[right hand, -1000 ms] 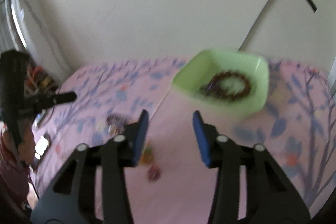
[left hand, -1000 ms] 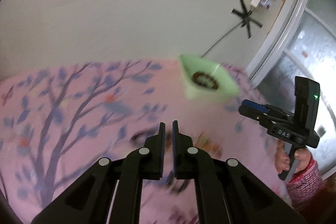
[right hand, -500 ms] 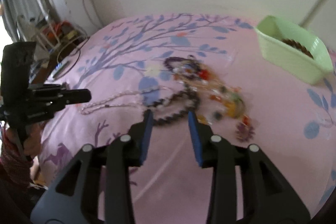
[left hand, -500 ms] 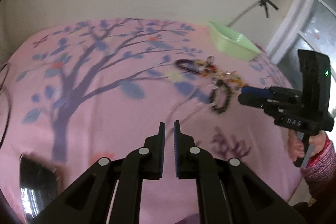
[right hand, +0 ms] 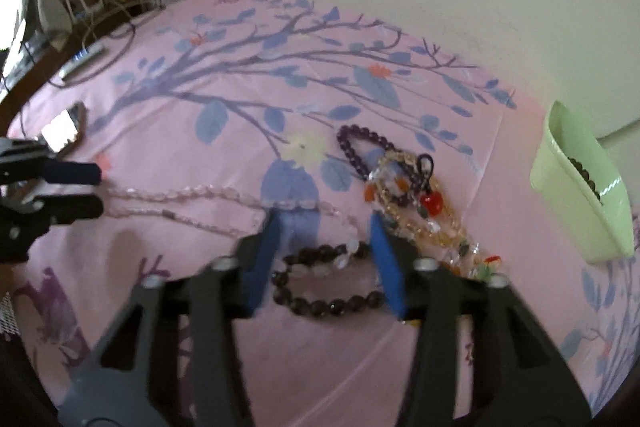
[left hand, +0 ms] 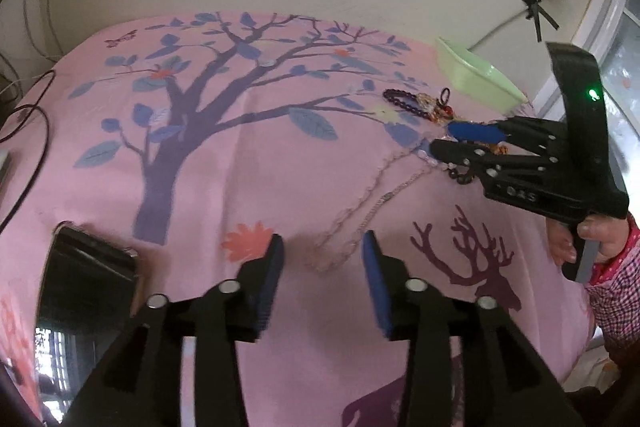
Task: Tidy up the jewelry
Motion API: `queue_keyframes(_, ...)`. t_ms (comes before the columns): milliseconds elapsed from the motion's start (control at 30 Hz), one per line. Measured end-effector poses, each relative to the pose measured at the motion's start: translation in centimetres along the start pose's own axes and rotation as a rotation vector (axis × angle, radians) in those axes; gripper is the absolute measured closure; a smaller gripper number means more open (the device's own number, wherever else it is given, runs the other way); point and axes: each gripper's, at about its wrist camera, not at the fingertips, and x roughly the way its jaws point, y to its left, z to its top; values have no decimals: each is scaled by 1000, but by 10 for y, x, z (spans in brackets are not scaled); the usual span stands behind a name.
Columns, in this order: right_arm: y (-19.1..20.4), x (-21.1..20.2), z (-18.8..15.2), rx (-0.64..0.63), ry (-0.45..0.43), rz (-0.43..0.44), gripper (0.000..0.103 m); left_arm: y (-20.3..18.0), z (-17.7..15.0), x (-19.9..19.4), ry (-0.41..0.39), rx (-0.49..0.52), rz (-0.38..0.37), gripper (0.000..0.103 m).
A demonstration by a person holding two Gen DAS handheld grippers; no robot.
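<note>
On the pink tree-print cloth (left hand: 240, 155) lies a long pale pink bead necklace (left hand: 360, 211), its near loop between the tips of my left gripper (left hand: 322, 253). Those jaws are opening and the pads do not touch it. My right gripper (right hand: 324, 227) straddles a dark bead bracelet (right hand: 320, 303); its jaws are closing, and I see no clear squeeze on the beads. A purple bracelet (right hand: 360, 143) and a tangle of mixed beads (right hand: 428, 207) lie just beyond. The green tray (right hand: 576, 195) at the right holds a brown bracelet (right hand: 584, 175).
A dark phone (left hand: 88, 287) lies on the cloth at the near left. Cables (left hand: 28, 131) trail off the left edge. In the left wrist view the right gripper (left hand: 448, 139) and a hand (left hand: 600, 235) hover over the tangle. A wall stands behind the table.
Both grippers swung away from the green tray and came down toward the cloth. The left jaws went from shut to open over the necklace. The right jaws narrowed around the dark bracelet.
</note>
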Motion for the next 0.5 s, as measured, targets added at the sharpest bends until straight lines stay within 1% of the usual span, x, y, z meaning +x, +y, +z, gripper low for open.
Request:
queue_keyframes(33,2,-1,-2,-10,-6,1,85,-3,-1,1,-16,8,6,57)
queue_keyframes(67,5,-3,-4,-24,-6,-1,96,-7,-1,2,-26,17,12,56)
queue_keyframes(133,8,-13,-11,-22,-21,8,97,-12,-2,4,-37,45,23,56)
queue_keyframes(167,8,-20,-15,-13,-35,23,97,-15,-3,4,-39,65,20,59)
queue_keyframes(200,8,-27,-18,0,-51,40,97,-17,-3,4,-39,77,13,67)
queue_keyframes(233,6,-37,-23,19,-71,60,97,-20,-3,5,-33,91,4,85)
queue_keyframes(267,5,-46,-27,37,-88,74,97,-22,-4,5,-30,98,-4,92)
queue_keyframes(367,-2,-75,-46,101,-134,110,97,-27,-4,5,-22,94,-60,96)
queue_keyframes(500,-14,-103,-76,190,-169,104,97,-42,-7,5,-8,115,-124,96)
